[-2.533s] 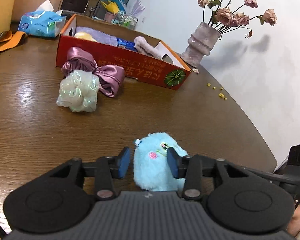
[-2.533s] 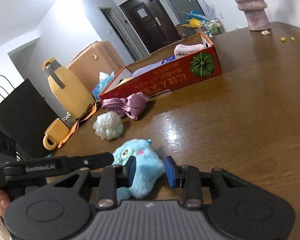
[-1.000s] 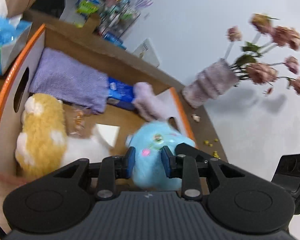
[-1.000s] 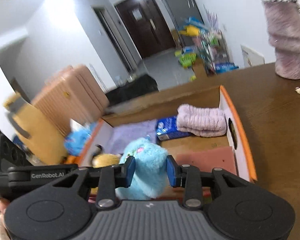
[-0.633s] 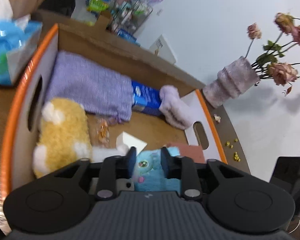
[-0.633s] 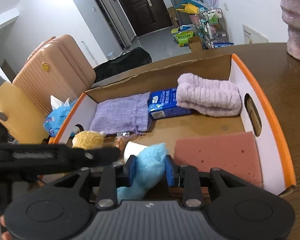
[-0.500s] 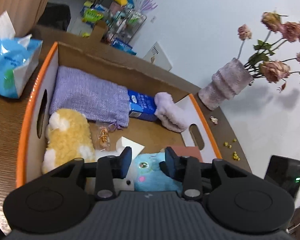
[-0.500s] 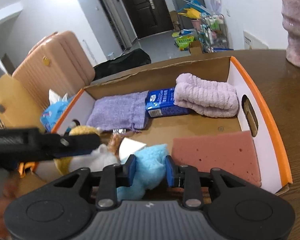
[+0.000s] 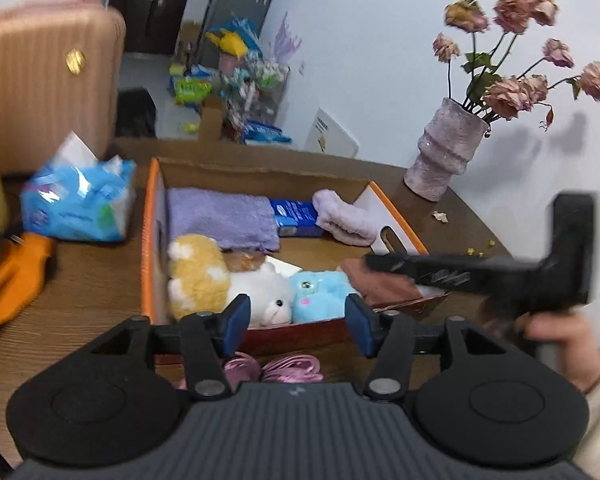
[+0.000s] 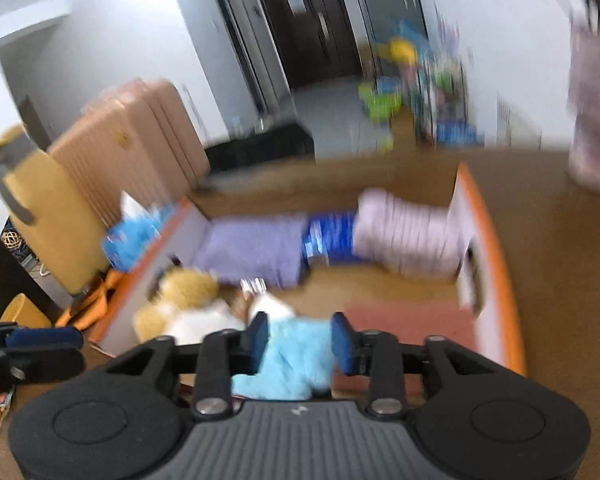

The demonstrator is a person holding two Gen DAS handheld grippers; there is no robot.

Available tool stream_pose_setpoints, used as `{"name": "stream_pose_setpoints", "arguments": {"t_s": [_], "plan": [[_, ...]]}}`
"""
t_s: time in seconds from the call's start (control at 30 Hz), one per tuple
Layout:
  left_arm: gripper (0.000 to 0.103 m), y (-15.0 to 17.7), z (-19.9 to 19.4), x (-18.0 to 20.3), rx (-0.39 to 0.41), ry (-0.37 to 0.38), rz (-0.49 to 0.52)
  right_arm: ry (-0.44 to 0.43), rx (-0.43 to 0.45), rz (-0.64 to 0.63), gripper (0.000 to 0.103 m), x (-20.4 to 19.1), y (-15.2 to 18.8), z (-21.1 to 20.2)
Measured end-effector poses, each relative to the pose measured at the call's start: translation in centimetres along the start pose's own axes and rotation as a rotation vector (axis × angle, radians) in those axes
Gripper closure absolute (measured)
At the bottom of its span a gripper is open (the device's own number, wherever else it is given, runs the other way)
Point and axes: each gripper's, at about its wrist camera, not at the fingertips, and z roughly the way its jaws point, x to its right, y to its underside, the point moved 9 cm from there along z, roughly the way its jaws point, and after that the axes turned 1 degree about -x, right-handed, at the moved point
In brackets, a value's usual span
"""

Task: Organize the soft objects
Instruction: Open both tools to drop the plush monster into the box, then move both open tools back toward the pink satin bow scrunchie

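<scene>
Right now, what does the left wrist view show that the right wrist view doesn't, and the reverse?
Only the left wrist view shows the dried roses above their vase, the pink satin scrunchies in front of the box, and a hand gripping the right tool's handle. Only the right wrist view shows the yellow mug, the yellow jug and the dark doors. Both show the orange-rimmed box holding the blue plush toy, the yellow-and-white plush, the purple cloth and the pink sponge.
</scene>
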Motion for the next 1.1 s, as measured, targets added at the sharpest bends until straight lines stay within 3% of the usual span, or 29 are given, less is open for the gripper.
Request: {"name": "stream_pose_setpoints", "arguments": {"t_s": [0.13, 0.3, 0.47, 0.53, 0.63, 0.77, 0.9, 1.0, 1.1], "plan": [[0.038, -0.4, -4.7, 0.6, 0.098, -0.062, 0.043, 0.034, 0.079, -0.052, 0.063, -1.6, -1.3, -6.6], [0.03, -0.2, -9.8, 1.7, 0.202, -0.128, 0.115, 0.061, 0.168, -0.105, 0.049, -2.5, -0.4, -14.0], [0.029, 0.6, -11.6, 2.5, 0.215, -0.137, 0.117, 0.078, 0.195, -0.136, 0.049, -3.0, 0.7, -17.1], [0.024, 1.5, -12.3, 2.6, 0.255, -0.152, 0.14, 0.086, 0.222, -0.141, 0.047, -3.3, 1.2, -17.9], [0.02, 4.9, -12.8, 1.7, 0.313, -0.19, 0.158, 0.074, 0.291, -0.13, 0.042, -3.8, 4.1, -19.7], [0.021, 11.9, -12.7, 0.8, 0.283, -0.187, 0.128, 0.037, 0.332, -0.128, 0.038, -5.0, 10.8, -20.5], [0.021, 18.0, -12.9, -0.3, 0.245, -0.237, 0.078, -0.022, 0.269, -0.071, 0.038, -6.2, 18.2, -19.7], [0.021, 19.5, -12.1, -0.5, 0.182, -0.206, 0.08, -0.065, 0.203, -0.048, 0.038, -6.9, 21.5, -18.8], [0.021, 18.4, -10.9, -0.4, 0.19, -0.22, 0.112, -0.02, 0.191, -0.078, 0.038, -6.9, 21.1, -18.1]]}}
